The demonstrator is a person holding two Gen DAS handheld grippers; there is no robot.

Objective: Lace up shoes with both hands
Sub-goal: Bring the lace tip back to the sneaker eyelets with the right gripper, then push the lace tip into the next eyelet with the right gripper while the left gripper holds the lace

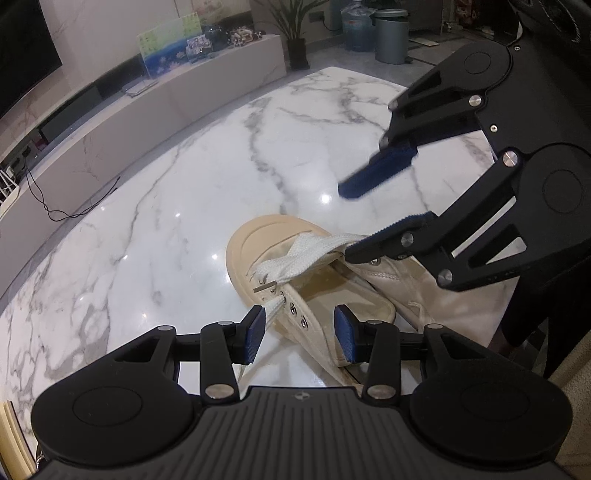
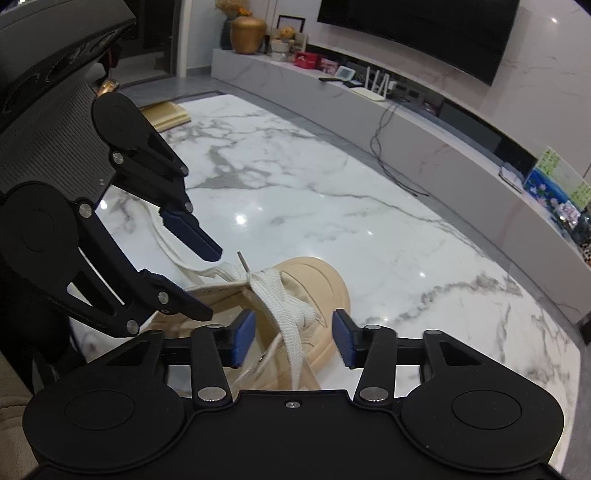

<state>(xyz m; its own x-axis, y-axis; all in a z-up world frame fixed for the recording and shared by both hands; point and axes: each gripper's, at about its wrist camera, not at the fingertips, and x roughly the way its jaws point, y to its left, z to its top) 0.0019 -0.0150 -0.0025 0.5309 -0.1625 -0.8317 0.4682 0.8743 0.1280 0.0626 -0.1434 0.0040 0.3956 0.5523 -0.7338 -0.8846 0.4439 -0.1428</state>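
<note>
A cream canvas shoe (image 1: 325, 295) lies on a white marble table (image 1: 184, 221), its rubber toe cap (image 1: 266, 236) pointing away from the person and its tongue area open. A flat white lace (image 1: 295, 262) crosses over the lowest eyelets near the toe; a metal-tipped lace end (image 2: 242, 260) stands up at the crossing.

Left hand-held gripper (image 1: 299, 334): released. Its two blue pads (image 1: 255, 334) stand apart on either side of the shoe's near eyelet row (image 1: 295, 314). One strand of lace runs past the left pad, touching or just beside it, but is not pinched between the two. In the right wrist view the same hand-held gripper (image 2: 212, 284) enters from the left, one finger above the lace crossing, the other at the shoe's collar.

Right hand-held gripper (image 2: 293, 339): released, with its pads (image 2: 243, 339) apart. The broad lace strand passes down between them without being pressed. In the left wrist view this hand-held gripper (image 1: 347, 221) comes in from the right; its lower fingertip lies at the lace on the far eyelet side, while the upper finger is raised clear above the table.

Background: a long low cabinet (image 2: 443, 122) under a dark screen (image 2: 424, 29), with a black cable (image 1: 66, 206) trailing from it.
</note>
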